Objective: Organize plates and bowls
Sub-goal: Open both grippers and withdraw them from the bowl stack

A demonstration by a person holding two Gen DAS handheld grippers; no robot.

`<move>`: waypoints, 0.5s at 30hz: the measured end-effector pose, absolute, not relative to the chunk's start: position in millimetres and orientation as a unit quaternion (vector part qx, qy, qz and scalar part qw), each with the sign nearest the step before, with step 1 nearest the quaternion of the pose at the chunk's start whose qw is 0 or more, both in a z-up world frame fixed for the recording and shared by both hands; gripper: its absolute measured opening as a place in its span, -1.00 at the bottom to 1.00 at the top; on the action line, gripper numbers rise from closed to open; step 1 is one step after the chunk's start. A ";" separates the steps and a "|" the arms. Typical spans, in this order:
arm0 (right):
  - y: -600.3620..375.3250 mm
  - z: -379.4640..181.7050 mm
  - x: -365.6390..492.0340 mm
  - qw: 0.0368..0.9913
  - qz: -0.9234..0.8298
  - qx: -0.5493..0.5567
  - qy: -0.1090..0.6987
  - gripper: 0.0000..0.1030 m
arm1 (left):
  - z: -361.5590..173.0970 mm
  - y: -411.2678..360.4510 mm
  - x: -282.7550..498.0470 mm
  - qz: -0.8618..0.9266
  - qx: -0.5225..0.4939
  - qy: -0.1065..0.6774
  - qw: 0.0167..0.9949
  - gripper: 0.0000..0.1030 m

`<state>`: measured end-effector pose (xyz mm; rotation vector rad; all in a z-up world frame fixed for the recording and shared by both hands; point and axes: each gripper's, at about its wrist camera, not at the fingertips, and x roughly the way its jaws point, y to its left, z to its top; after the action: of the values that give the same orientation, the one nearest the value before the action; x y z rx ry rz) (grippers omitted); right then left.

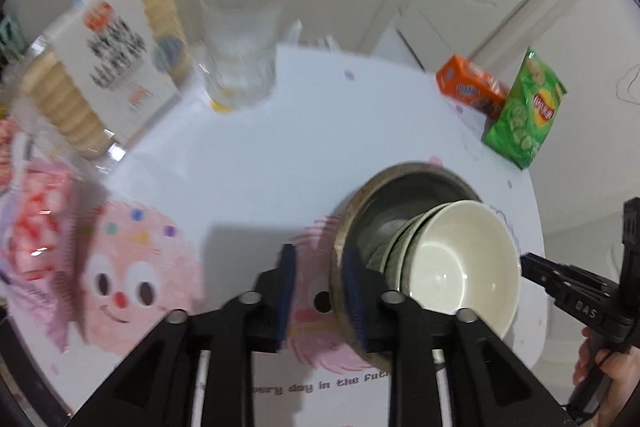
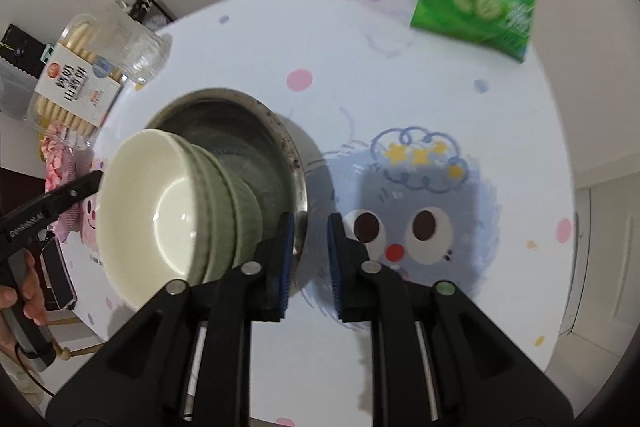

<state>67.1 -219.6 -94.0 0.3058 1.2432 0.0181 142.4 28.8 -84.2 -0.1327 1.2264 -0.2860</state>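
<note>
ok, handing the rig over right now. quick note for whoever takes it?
Left gripper: jaws open, nothing gripped, over the near rim of the metal basin.
Right gripper: jaws open, empty, at the basin's opposite rim.
Things: white bowl nested in green ribbed bowl, both tilted against the basin's wall, on the round table.
Done: bowls stacked inside the basin.
Left: the stack leans; probably seat it flat. No plates in view.

Likely home: snack-laden table (image 1: 280, 155)
</note>
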 end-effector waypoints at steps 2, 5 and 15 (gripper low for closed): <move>-212.5 -79.0 55.7 0.814 0.001 0.135 0.564 -0.38 | -71.6 33.4 131.3 -0.119 -0.063 0.555 0.821 0.10; -198.1 -63.2 43.7 0.824 -0.007 0.125 0.553 -0.32 | -60.3 33.3 113.4 -0.115 -0.050 0.537 0.834 0.15; -154.6 -25.8 -0.8 0.862 -0.029 0.068 0.502 0.49 | -45.8 35.0 59.9 -0.091 -0.051 0.520 0.848 0.59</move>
<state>-0.8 -154.6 -25.8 0.1431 1.0533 -0.0619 59.9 35.0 -45.8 -0.1083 1.0957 -0.1927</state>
